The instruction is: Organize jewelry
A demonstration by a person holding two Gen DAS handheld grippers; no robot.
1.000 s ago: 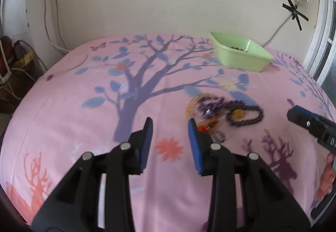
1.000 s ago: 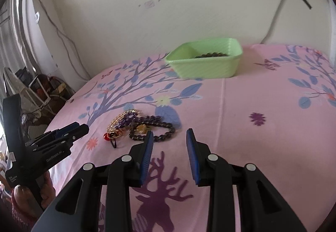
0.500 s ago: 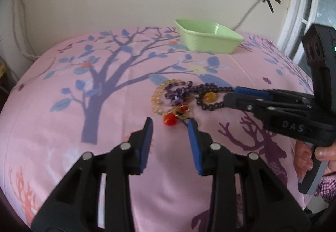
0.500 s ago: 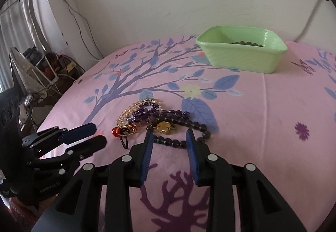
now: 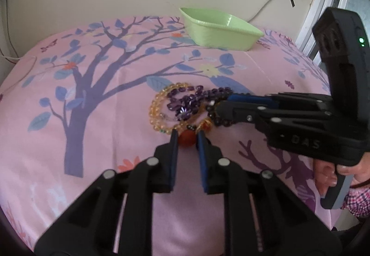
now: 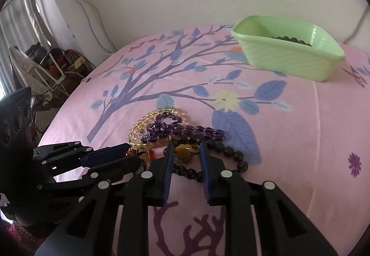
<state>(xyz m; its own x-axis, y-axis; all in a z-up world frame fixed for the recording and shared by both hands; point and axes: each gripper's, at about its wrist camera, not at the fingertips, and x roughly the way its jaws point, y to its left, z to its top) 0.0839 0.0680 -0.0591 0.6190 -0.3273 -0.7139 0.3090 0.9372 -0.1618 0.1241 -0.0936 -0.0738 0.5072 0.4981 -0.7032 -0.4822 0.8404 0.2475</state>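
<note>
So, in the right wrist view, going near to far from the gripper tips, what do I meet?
right gripper → yellow bead between its fingers → purple bead strand → pale flower print → green tray.

A: What do the tools look like?

B: The left gripper (image 5: 186, 138) is black with blue pads and round silver screws along its arms. The right gripper (image 5: 216, 106) matches it, with pale lettering on the body, possibly "DAS", and a green light on its upright housing.

A: And the clothing?

B: A pink checked sleeve (image 5: 353, 200) shows beside the right hand (image 5: 328, 175).
</note>
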